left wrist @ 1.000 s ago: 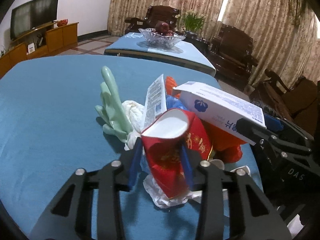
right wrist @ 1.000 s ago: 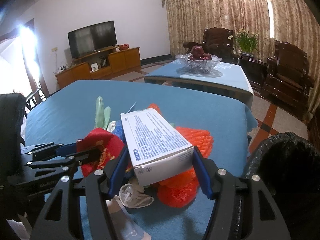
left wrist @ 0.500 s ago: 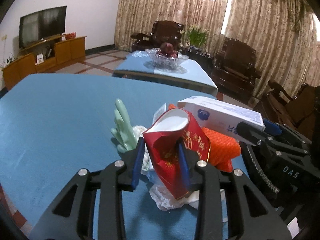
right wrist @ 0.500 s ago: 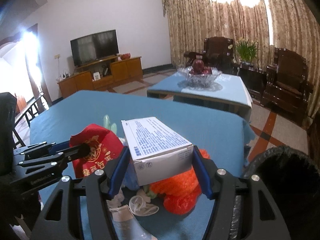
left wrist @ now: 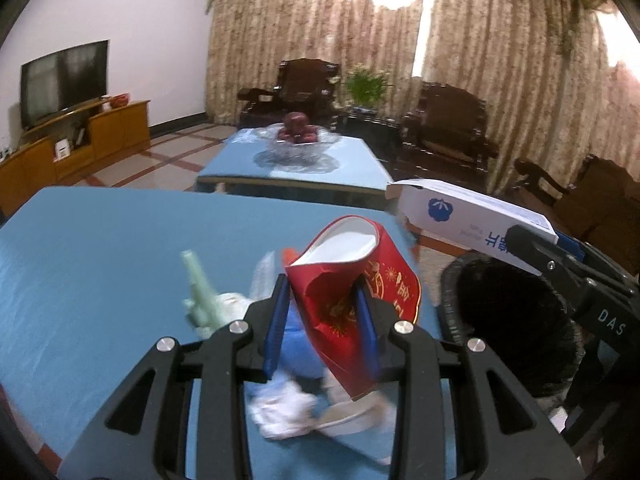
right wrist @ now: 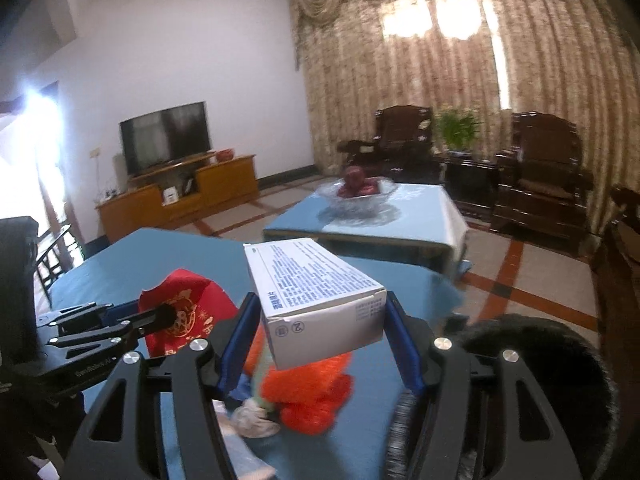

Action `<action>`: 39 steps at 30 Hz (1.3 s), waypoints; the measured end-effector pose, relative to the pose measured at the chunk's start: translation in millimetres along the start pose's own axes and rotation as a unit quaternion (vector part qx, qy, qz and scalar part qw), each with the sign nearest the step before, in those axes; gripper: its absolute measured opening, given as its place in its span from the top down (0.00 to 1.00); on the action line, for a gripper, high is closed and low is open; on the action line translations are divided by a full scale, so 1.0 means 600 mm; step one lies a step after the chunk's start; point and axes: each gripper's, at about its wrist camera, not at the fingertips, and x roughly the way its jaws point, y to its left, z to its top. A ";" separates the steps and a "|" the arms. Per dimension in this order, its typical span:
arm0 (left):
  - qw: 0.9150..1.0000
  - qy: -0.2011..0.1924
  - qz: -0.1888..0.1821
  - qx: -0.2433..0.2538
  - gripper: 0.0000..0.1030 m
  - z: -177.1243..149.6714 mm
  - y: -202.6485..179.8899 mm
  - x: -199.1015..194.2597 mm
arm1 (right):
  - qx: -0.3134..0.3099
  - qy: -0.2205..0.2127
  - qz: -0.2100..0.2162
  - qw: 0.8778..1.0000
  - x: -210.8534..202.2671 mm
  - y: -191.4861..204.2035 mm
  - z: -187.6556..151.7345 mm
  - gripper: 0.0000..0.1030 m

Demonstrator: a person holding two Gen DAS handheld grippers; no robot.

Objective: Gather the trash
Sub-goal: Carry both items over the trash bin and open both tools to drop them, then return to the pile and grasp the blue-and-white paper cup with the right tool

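The left gripper (left wrist: 322, 322) squeezes a crushed red cup (left wrist: 352, 292) between its blue pads. The right gripper (right wrist: 320, 340) is clamped on a white box (right wrist: 316, 292), one pad on each side. Both things hang in the air above the blue table (left wrist: 100, 264). More trash lies under them: an orange net (right wrist: 316, 392), a green glove (left wrist: 200, 296) and some white and blue scraps (left wrist: 288, 404).

The black bin (right wrist: 536, 380) stands just past the table edge, on the right. I think the step now is to carry both things over to it.

To do it well, hold both grips tight until each thing is right over the bin's mouth. The box sticks far out in front of the pads, so it could tip or slip if it swings fast. Move it slow and flat. The cup is soft and bent, so it could slide out. Let the box go first, as it is nearer the bin. Then bring the cup over and let go.
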 end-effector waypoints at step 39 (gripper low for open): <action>0.992 0.027 -0.095 0.080 0.18 -0.039 -0.217 0.102 | 0.087 0.031 -0.208 0.974 -0.119 -0.229 -0.075 0.06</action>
